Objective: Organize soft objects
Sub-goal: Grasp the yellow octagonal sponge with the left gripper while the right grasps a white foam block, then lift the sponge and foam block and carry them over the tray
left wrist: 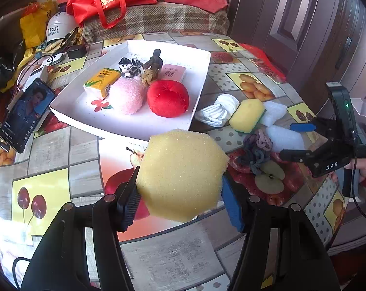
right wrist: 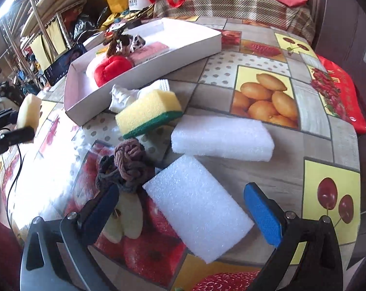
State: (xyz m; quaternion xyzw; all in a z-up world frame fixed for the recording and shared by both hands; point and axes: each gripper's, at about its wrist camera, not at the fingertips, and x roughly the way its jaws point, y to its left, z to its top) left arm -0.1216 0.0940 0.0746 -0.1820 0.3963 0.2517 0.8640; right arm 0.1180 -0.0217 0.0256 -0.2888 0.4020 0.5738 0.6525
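Left tongs (left wrist: 183,191) clamped on a yellow sponge (left wrist: 181,174), held above the worktop (left wrist: 178,254) just short of the white tray (left wrist: 144,123) | right tongs (right wrist: 183,215) spread wide around a white foam block (right wrist: 197,206) lying on the worktop

Fruit-print tablecloth (right wrist: 263,101); plaid sofa (left wrist: 158,17) behind; dark panelled door (left wrist: 304,24).

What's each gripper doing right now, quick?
Left gripper: shut on the yellow sponge.
Right gripper: open, empty, fingers either side of a white foam block.
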